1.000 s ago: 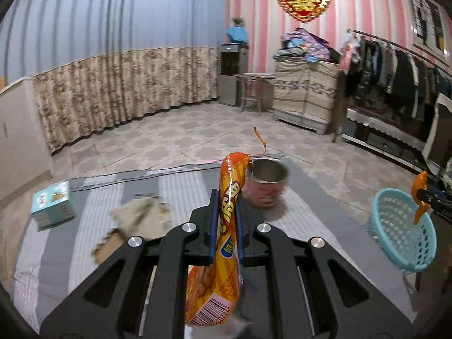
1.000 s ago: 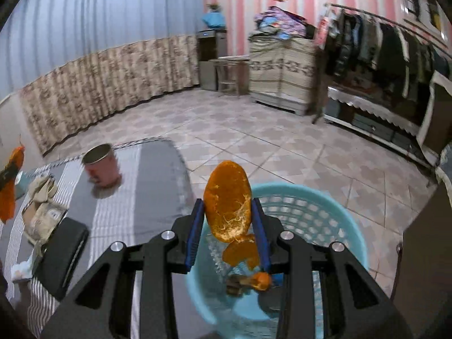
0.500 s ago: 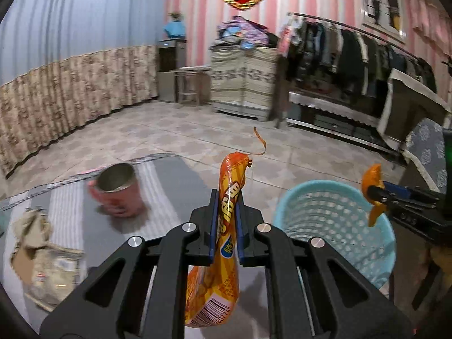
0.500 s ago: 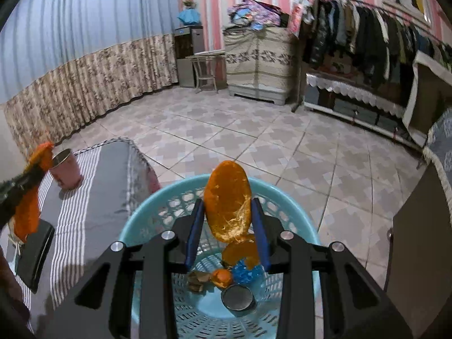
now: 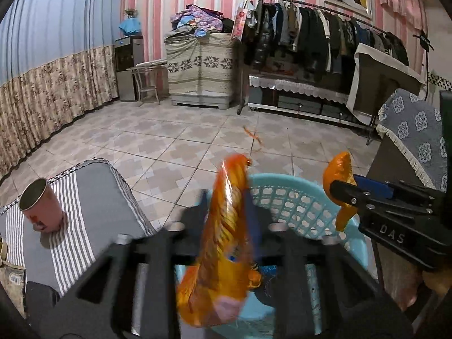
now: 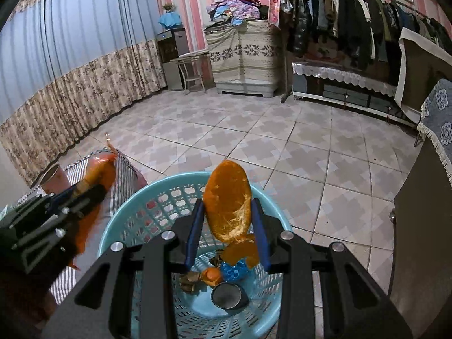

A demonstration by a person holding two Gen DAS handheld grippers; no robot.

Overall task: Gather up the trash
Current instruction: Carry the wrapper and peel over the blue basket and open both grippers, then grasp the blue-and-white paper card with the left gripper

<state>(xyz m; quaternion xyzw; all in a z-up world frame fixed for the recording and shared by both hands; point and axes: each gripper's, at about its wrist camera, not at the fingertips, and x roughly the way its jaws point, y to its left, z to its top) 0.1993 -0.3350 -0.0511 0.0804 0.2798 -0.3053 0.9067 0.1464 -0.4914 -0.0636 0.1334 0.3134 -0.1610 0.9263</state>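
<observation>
My left gripper (image 5: pixel 226 197) is shut on an orange snack wrapper (image 5: pixel 223 243) and holds it over the near rim of the light blue basket (image 5: pixel 293 197); the view is motion-blurred. It also shows in the right wrist view (image 6: pixel 84 189). My right gripper (image 6: pixel 227 212) is shut on a piece of orange peel (image 6: pixel 227 200) above the basket (image 6: pixel 141 212). It also shows in the left wrist view (image 5: pixel 339 189). Inside the basket lie a can (image 6: pixel 228 296), more peel and a blue wrapper.
A pink tin cup (image 5: pixel 39 206) stands on the grey striped table (image 5: pixel 93 197) left of the basket. Crumpled packaging (image 5: pixel 11 276) lies at the table's left edge. A cloth-covered cabinet (image 5: pixel 412 141) stands right of the basket. Tiled floor lies beyond.
My left gripper has swung right with the wrapper, from over the table to over the basket. My right gripper has stayed above the basket, still holding the peel.
</observation>
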